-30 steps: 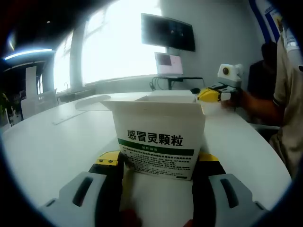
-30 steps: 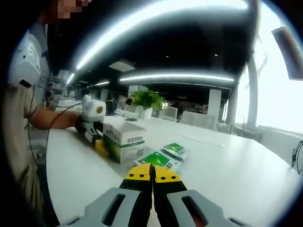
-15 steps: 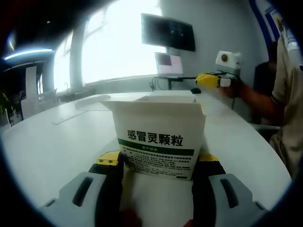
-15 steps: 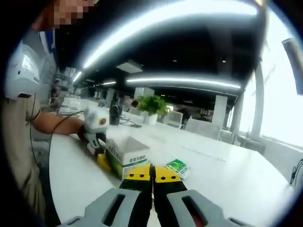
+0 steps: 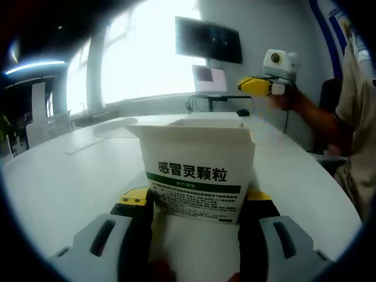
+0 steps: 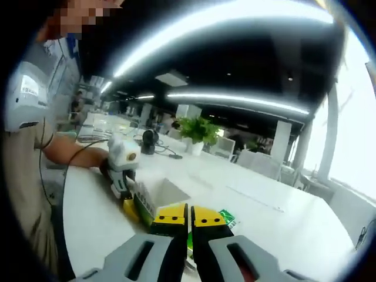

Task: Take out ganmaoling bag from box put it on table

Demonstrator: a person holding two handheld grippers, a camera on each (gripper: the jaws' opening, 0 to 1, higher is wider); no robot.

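Raised since a moment ago, the right gripper [image 5: 251, 86], jaws pressed together, hovers above the box [image 5: 194, 167] clamped in the left gripper [image 5: 197, 207].

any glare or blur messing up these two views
Left gripper view: the windows behind the box are blown out white, yet the box print stays sharp. Right gripper view: ceiling light strips smear into bright curved streaks, and the table bends with fisheye distortion.

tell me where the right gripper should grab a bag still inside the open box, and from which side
Come from above, through the open top of the box, which the left gripper clamps by its side walls. The bags inside are hidden, so probably pinch whichever upper edge stands nearest the opening. The right gripper, now shut, would have to open first.
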